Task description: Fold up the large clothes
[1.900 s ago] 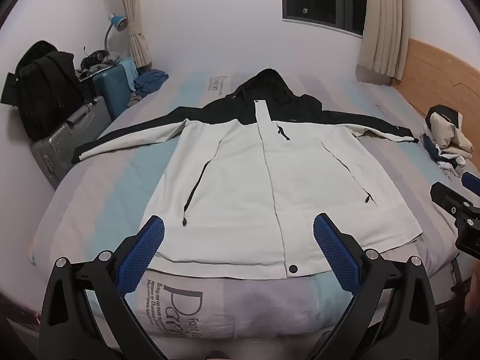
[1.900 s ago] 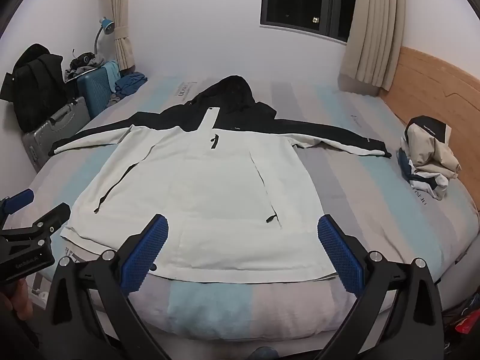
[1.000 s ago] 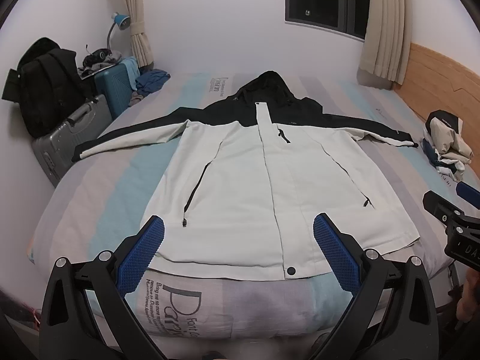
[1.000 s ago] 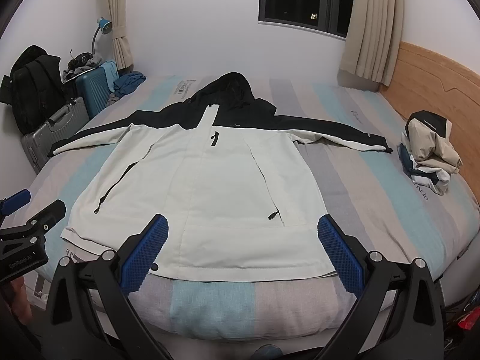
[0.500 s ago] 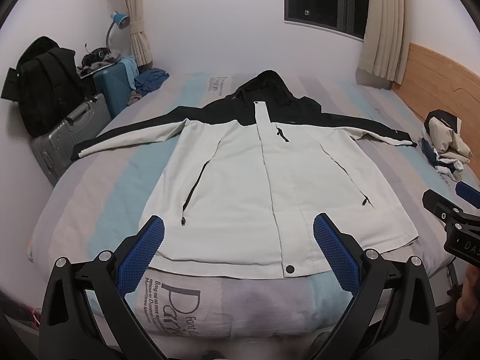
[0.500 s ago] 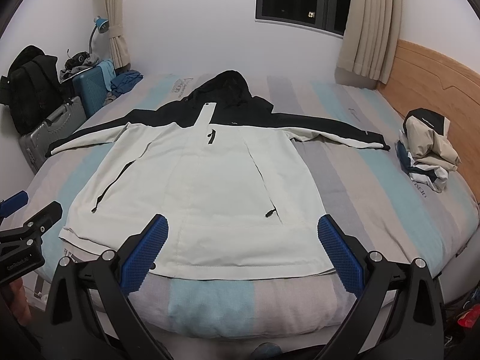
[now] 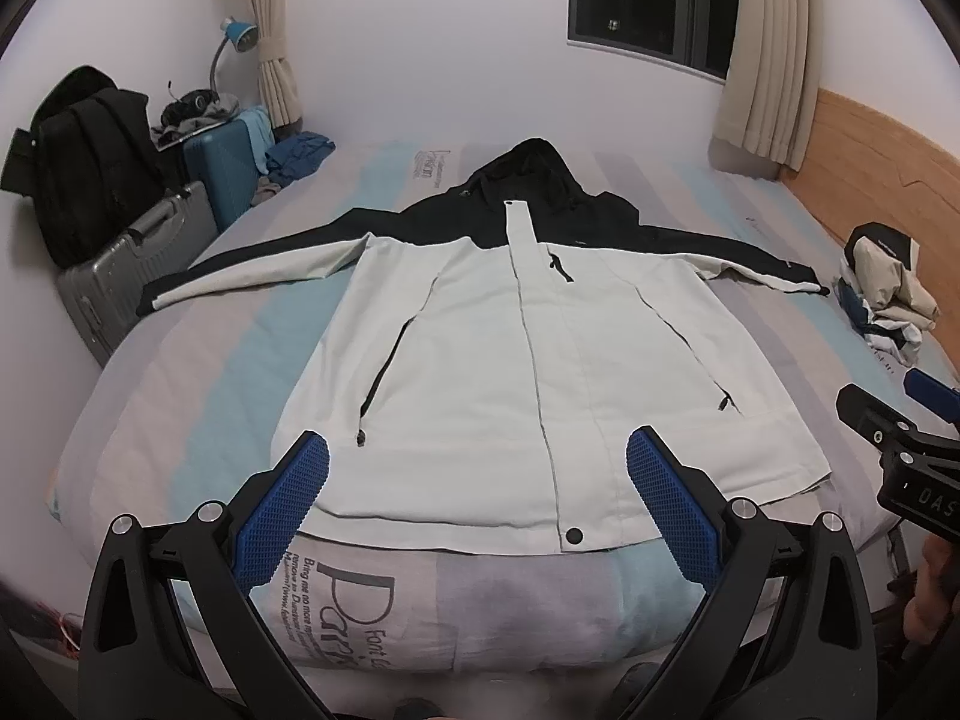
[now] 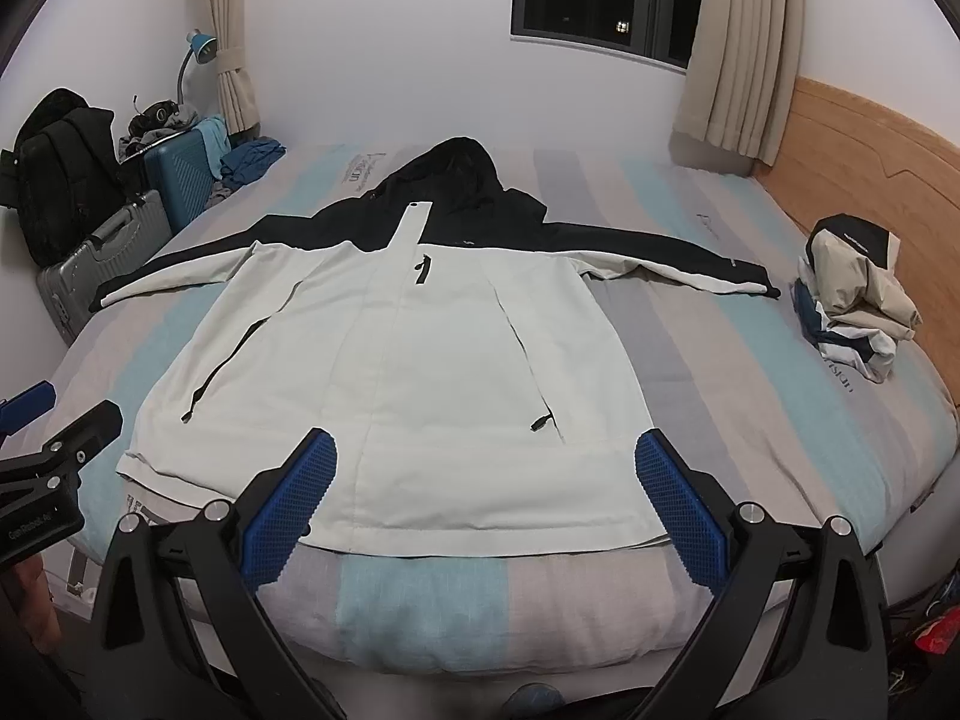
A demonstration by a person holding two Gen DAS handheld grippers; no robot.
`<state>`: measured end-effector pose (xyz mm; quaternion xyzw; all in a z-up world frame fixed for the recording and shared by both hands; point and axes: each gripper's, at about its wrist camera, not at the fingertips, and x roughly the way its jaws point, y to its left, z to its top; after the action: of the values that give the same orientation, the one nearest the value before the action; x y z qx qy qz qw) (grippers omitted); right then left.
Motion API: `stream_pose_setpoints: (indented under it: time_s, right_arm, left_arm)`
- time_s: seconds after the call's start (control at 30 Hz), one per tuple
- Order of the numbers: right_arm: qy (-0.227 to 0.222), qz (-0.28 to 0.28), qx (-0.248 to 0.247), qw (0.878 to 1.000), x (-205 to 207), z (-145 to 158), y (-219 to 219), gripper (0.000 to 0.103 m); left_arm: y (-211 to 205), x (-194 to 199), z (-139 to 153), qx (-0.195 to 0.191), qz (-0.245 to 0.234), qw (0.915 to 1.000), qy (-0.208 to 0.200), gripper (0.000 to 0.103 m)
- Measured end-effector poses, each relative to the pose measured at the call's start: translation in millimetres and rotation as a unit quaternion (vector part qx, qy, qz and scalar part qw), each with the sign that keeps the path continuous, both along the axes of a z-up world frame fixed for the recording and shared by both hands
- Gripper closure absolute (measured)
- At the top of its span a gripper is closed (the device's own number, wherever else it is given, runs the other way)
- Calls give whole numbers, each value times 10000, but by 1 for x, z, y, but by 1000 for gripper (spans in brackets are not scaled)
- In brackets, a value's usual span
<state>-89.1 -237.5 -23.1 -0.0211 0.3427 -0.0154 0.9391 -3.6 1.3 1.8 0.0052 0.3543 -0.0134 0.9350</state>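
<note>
Jacket (image 7: pixel 540 372) spread face up on the bed (image 7: pixel 198 372), hood toward the far wall, sleeves out to each side. We hold the left gripper (image 7: pixel 477 501) and right gripper (image 8: pixel 486 495) short of the hem, jaws apart and empty. No fold is begun; we judge a sleeve or side edge must be gripped next. The bed's near edge hides the floor.

your path over the bed (image 8: pixel 750 372) is open on both sides of the jacket (image 8: pixel 408 360); crumpled clothes (image 8: pixel 858 306) block the right edge by the headboard (image 8: pixel 870 162)
</note>
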Motion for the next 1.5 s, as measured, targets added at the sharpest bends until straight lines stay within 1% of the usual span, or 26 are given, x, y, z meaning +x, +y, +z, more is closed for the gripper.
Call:
stream_pose_setpoints:
  time_s: [0.13, 0.4, 0.7, 1.23, 1.5]
  right_arm:
    - [3, -3, -13, 10000, 1, 2, 0, 7]
    - [22, -12, -75, 10000, 2, 0, 1, 7]
    - [21, -38, -93, 9999, 4, -2, 0, 7]
    - [50, 7, -80, 10000, 4, -7, -3, 7]
    - [33, 20, -97, 9999, 13, -6, -3, 7]
  left_arm:
    - [0, 0, 0, -5, -8, 10000, 10, 6]
    - [3, -3, -1, -140, -66, 9999, -9, 6]
    - [2, -2, -2, -77, -52, 10000, 12, 6]
    - [3, -2, -4, -105, -54, 9999, 42, 6]
    - [3, 10, -7, -91, -47, 9999, 82, 6]
